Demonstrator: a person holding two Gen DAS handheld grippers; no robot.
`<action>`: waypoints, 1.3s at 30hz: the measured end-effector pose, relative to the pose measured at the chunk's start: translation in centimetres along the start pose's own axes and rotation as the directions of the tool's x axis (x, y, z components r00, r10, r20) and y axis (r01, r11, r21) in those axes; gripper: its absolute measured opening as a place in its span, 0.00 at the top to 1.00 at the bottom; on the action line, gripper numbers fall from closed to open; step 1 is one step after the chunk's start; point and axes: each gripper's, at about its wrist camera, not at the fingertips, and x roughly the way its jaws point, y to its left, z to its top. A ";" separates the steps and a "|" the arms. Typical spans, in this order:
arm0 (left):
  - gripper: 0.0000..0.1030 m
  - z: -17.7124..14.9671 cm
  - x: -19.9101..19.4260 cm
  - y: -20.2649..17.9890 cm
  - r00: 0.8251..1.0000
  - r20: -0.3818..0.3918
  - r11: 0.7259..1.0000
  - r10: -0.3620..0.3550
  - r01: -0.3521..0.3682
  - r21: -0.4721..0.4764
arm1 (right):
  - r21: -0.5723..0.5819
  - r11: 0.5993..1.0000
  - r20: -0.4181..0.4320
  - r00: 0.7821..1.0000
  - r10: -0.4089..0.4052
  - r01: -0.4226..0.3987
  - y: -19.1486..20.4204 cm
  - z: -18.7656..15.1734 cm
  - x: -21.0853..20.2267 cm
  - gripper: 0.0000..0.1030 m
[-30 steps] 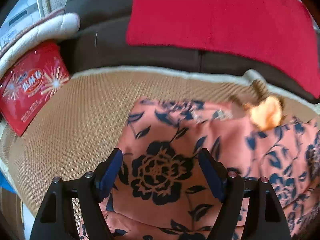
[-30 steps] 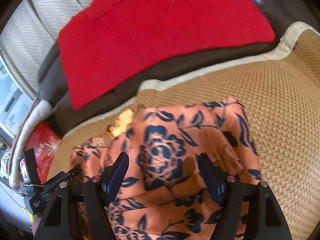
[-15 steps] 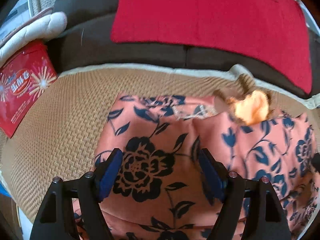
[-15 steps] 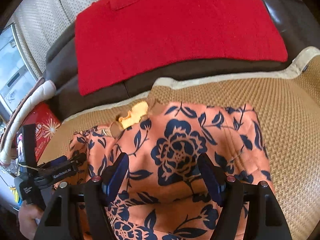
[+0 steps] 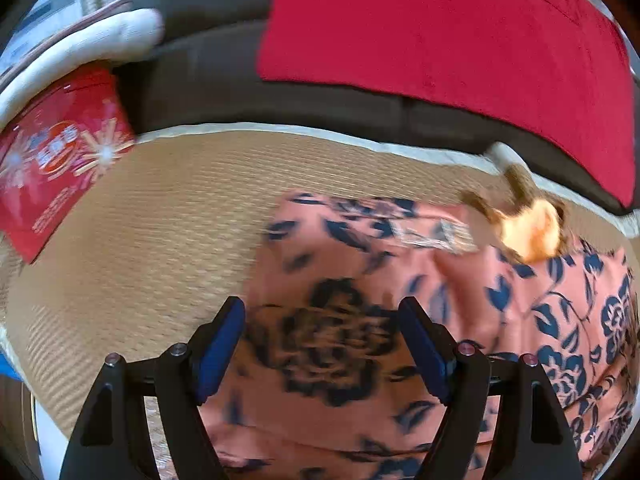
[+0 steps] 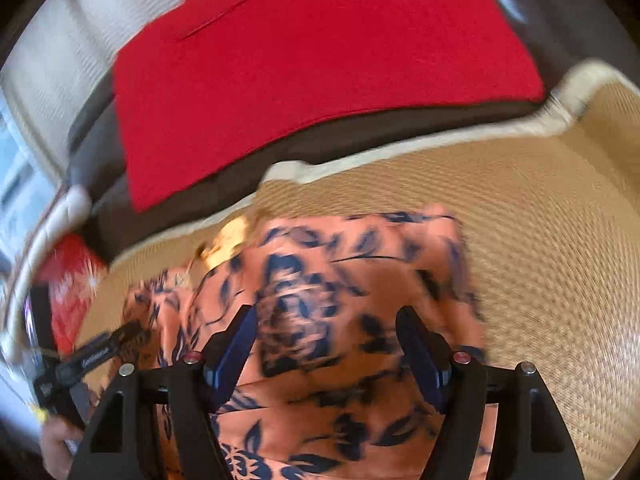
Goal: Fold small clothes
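A small salmon-pink garment with dark blue flowers lies flat on a woven tan mat; it also shows in the right wrist view. A yellow-orange patch sits at its far edge. My left gripper is open and empty, just above the garment's left part. My right gripper is open and empty above the garment's right part. The left gripper shows in the right wrist view at the garment's left edge. Both views are blurred.
A red cloth lies over the dark brown sofa back behind the mat. A red printed packet and a white padded arm are at the left. Bare mat lies right of the garment.
Both grippers stay open and empty. The left view has swung left, so the garment sits further right in it. The right view has shifted and blurred with motion over the garment.
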 end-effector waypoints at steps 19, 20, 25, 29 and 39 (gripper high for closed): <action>0.22 -4.2 -2.0 5.1 0.998 -0.011 0.997 0.058 -0.058 -0.043 | 0.056 0.997 -0.112 0.992 0.061 -0.055 -0.8 -2.5 -0.5 0.27; 0.22 -4.3 -2.3 5.5 0.999 0.004 0.997 0.054 -0.054 -0.050 | 0.060 0.995 -0.103 0.991 0.084 -0.078 -0.9 -2.8 -1.1 0.27; 0.22 -6.9 -5.4 7.9 0.998 0.046 0.997 0.042 -0.039 -0.066 | 0.044 0.992 -0.067 0.990 0.125 -0.122 -1.2 -4.8 -4.9 0.27; 0.22 -10.3 -7.4 9.8 0.998 0.063 0.998 0.002 0.003 -0.067 | 0.021 0.988 -0.062 0.987 0.151 -0.150 -1.9 -7.0 -7.5 0.27; 0.22 -20.7 -9.2 12.4 0.992 -0.070 0.990 -0.106 0.099 -0.096 | 0.056 0.990 -0.197 0.971 0.137 -0.129 -6.4 -16.4 -10.4 0.25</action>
